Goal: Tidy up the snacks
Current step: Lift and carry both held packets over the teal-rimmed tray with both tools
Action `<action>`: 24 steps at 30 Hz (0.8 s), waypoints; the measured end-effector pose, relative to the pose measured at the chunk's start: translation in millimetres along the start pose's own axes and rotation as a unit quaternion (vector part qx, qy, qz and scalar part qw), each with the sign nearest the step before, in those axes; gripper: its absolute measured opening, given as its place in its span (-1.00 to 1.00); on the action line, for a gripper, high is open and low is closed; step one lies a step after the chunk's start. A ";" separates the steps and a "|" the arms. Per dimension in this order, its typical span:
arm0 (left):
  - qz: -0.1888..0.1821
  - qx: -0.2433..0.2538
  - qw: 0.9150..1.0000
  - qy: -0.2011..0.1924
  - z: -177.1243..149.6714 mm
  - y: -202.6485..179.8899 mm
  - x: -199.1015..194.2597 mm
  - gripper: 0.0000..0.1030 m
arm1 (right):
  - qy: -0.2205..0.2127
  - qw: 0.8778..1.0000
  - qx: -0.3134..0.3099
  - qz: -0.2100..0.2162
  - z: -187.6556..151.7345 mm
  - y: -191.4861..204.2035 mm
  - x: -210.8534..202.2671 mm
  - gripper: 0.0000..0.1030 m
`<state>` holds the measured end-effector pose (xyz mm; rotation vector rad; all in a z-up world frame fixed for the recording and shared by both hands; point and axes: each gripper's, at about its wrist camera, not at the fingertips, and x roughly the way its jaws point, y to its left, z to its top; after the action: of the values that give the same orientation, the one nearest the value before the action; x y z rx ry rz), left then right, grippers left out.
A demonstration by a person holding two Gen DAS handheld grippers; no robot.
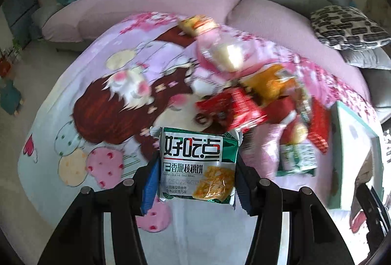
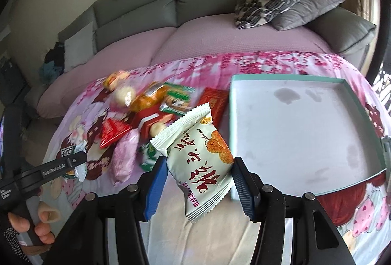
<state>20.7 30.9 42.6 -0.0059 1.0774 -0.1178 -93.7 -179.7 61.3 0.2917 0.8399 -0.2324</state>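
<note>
The right gripper (image 2: 199, 182) is clamped on a pale cookie packet (image 2: 200, 162), long axis slanted, and the empty tray (image 2: 293, 128) sits just to its right, so it's the nearer one. The left gripper (image 1: 196, 179) pinches a green cookie packet (image 1: 198, 164), tray way off to its right.

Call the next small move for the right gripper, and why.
Probably carry it right, over the teal tray, then release. The right gripper is shut on the white snack packet, which hangs just left of the tray's near corner, and the tray holds nothing yet. The left gripper grips a green packet and can follow; the snack pile remains.
</note>
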 end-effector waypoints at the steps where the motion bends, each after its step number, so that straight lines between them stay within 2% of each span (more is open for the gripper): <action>1: -0.008 0.006 1.000 -0.003 2.9 -8.0 -2.2 0.10 | -0.004 1.000 0.003 -0.003 2.8 -3.2 -2.0 0.10; 12: -0.067 0.081 0.994 -0.016 17.7 -95.9 -16.6 0.10 | -0.025 0.998 0.051 -0.042 31.4 -40.3 -9.8 0.10; 20: -0.092 0.147 0.985 -0.003 15.3 -157.7 -9.6 0.10 | -0.016 0.987 0.113 -0.109 54.9 -98.3 1.5 0.10; 24: -0.104 0.174 0.979 0.001 14.9 -189.1 -4.3 0.10 | -0.016 0.977 0.148 -0.152 60.1 -133.1 6.9 0.11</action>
<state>14.2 -157.4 65.3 0.1978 1.0447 -0.4953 -89.3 -325.4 72.5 0.4356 0.8151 -0.6497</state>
